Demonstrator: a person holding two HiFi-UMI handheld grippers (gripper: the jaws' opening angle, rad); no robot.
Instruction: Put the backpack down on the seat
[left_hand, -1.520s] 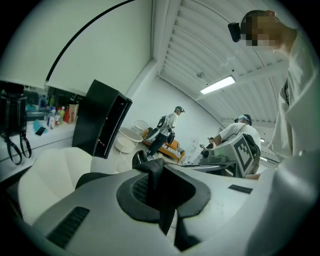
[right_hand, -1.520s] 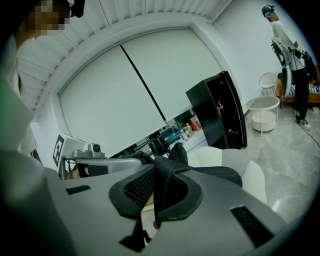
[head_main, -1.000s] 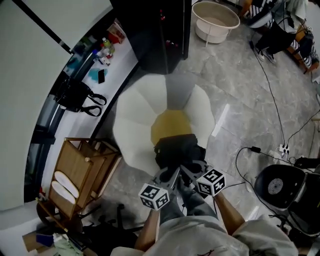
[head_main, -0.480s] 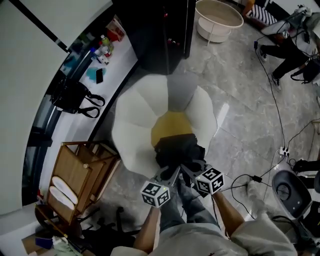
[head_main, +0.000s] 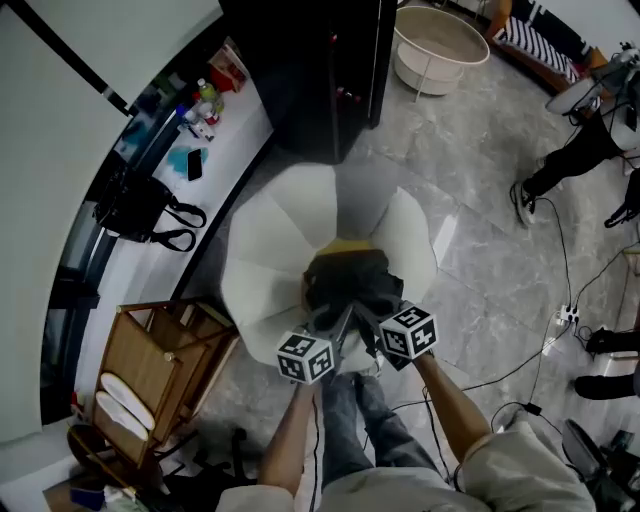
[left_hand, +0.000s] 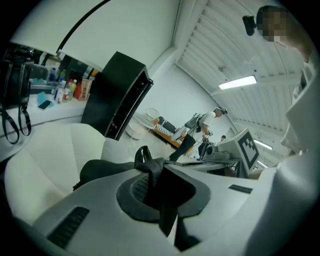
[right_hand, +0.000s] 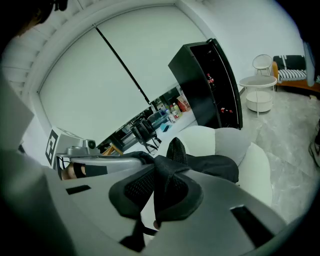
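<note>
Over the white, petal-backed upholstered armchair (head_main: 265, 250) you have the black fabric backpack (head_main: 348, 282) hanging, covering most of the yellow seat cushion (head_main: 345, 246). From these views I cannot tell whether its base is touching the seat yet.

The risks, as I judge them, from left to right:
- If you let the left side go first, the bag will likely swing and slump against the left-hand petal instead of settling flat.
- The bag sits toward the near edge of the seat (the side by your legs), so an early release could let it slide off onto the marble floor (head_main: 480, 200).
- If you release the right side alone, the bag would tip the other way.
- The woven webbing may also catch on the pads as you pull away.

Your left gripper (head_main: 333, 322) is clenched, its jaws pinching a black woven strap (left_hand: 150, 167) of the backpack. Your right gripper (head_main: 368, 318) is likewise clamped tight on a second black strap (right_hand: 170, 172), with the bag's body just beyond it.
</note>
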